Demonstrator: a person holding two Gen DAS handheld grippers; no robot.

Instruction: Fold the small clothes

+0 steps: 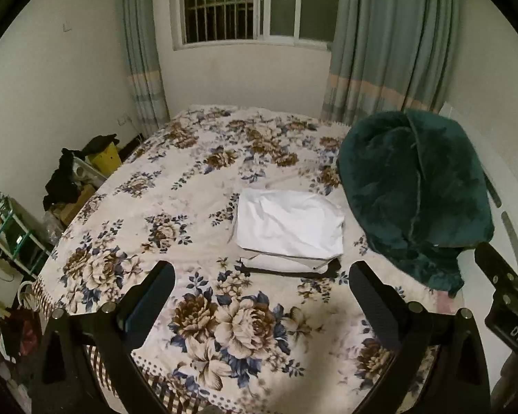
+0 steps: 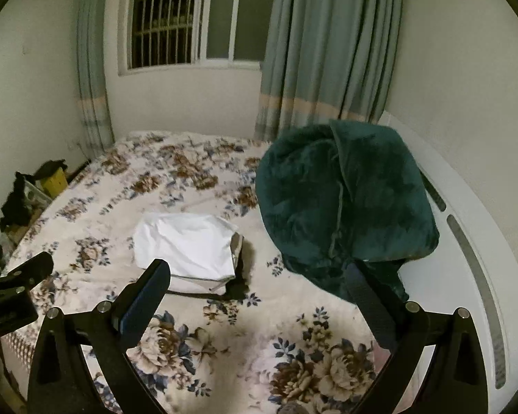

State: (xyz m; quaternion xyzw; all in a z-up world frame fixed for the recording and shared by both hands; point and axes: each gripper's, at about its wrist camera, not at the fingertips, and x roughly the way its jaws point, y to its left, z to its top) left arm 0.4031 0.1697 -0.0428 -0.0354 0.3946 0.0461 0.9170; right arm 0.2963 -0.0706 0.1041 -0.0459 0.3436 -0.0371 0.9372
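A folded white garment lies on top of another folded pale piece in the middle of the floral bedspread; it also shows in the right wrist view. My left gripper is open and empty, held above the bed just in front of the stack. My right gripper is open and empty, to the right of the stack; its right finger overlaps the green blanket's lower edge in view. The right gripper's body shows at the right edge of the left wrist view.
A bulky dark green plush blanket is heaped at the bed's right side, also in the right wrist view, against the white headboard. Boxes, a yellow bin and dark clothes crowd the floor at the left. Window and curtains stand behind.
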